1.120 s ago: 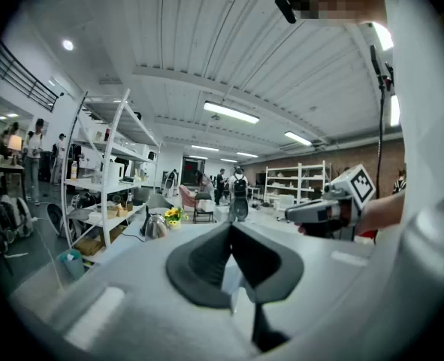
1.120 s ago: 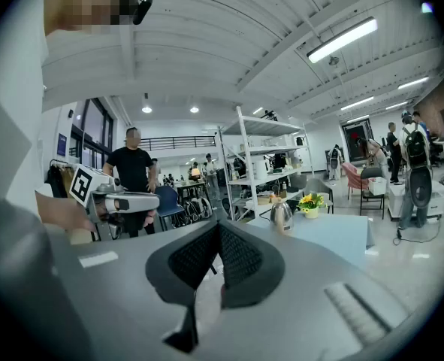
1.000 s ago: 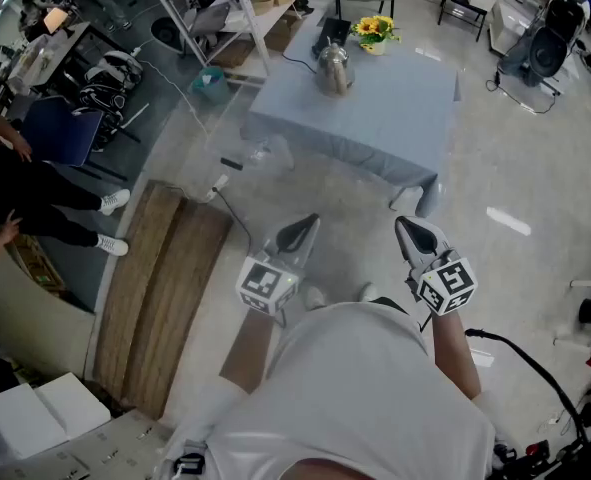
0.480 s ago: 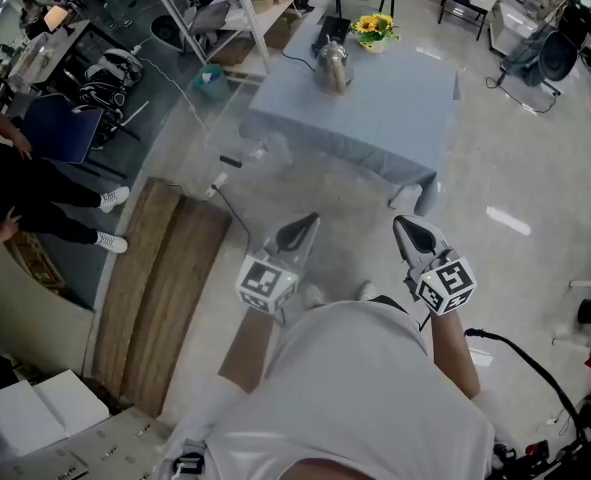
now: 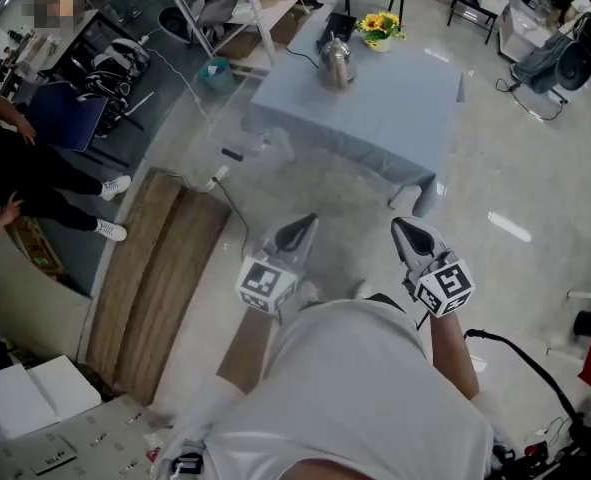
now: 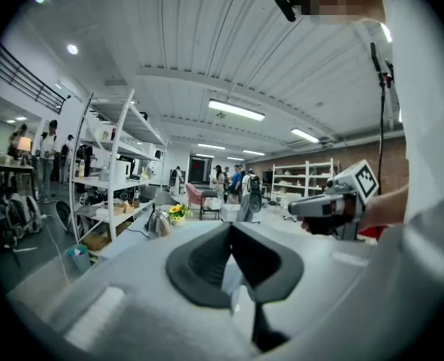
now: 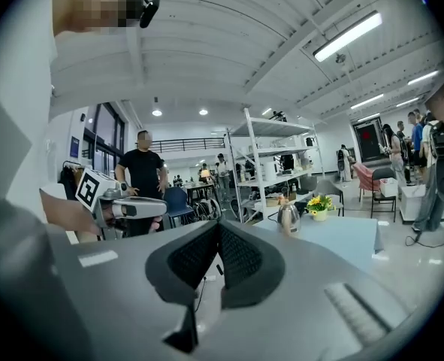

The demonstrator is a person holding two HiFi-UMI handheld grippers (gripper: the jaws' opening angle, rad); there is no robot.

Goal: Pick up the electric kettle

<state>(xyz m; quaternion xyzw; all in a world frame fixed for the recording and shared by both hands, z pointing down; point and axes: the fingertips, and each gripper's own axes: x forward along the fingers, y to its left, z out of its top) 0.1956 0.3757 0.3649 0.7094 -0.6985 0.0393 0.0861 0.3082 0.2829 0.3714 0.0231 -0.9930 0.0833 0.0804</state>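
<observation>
1. The bench [image 5: 395, 108], draped in blue cloth, stands well ahead of us across open floor, so we judge the approach unfinished.
2. The electric kettle [image 5: 335, 65] stands upright near the bench's far left corner, beside a pot of yellow flowers [image 5: 377, 30]. A dark cord seems to reach it, though it is too small to be sure.
3. Our left gripper [image 5: 297, 233] and right gripper [image 5: 413, 236] are both clenched on nothing and held close to the body, probably just for walking.
</observation>
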